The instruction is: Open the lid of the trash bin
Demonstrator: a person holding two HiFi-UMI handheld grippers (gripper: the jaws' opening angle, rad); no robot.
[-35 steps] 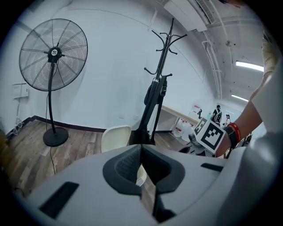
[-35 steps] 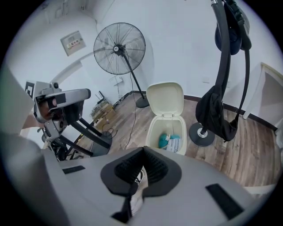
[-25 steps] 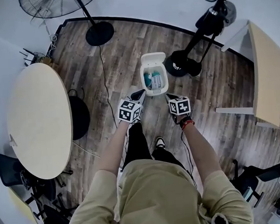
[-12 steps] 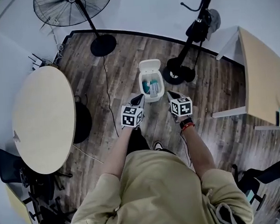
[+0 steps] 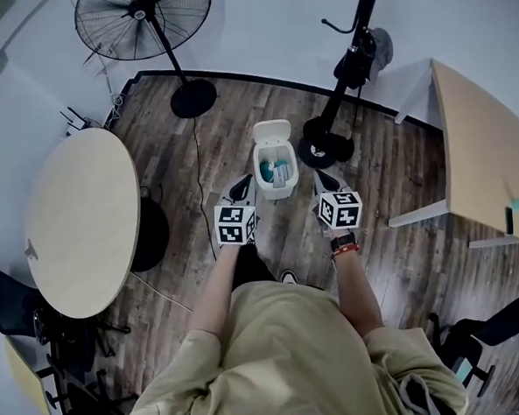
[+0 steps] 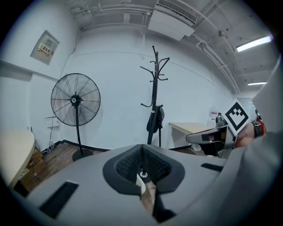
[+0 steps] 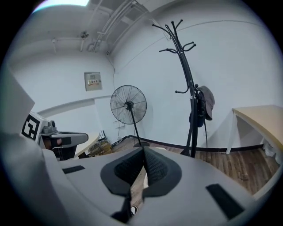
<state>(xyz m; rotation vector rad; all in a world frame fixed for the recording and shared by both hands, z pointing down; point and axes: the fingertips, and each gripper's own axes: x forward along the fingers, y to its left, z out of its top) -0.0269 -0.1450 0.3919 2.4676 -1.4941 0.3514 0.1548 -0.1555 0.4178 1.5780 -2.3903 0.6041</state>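
A small white trash bin (image 5: 260, 164) stands on the wooden floor in the head view. Its lid (image 5: 273, 131) is flipped up on the far side, and teal and white rubbish shows inside. My left gripper (image 5: 241, 186) hangs just left of the bin's near end and my right gripper (image 5: 320, 179) just right of it, both apart from it. In the left gripper view the left gripper (image 6: 141, 148) is shut with nothing held, and in the right gripper view the right gripper (image 7: 143, 151) is also shut and holds nothing. Both point level at the far wall.
A standing fan (image 5: 145, 18) with a round base (image 5: 193, 98) is at the far left. A coat stand's base (image 5: 326, 145) sits right beside the bin. A round table (image 5: 80, 217) is at the left, a rectangular desk (image 5: 479, 145) at the right. A cable (image 5: 195, 153) crosses the floor.
The head view has pulled back and up, so the bin looks smaller and farther. Both grippers have spread slightly apart and stay shut. The lid stays open.
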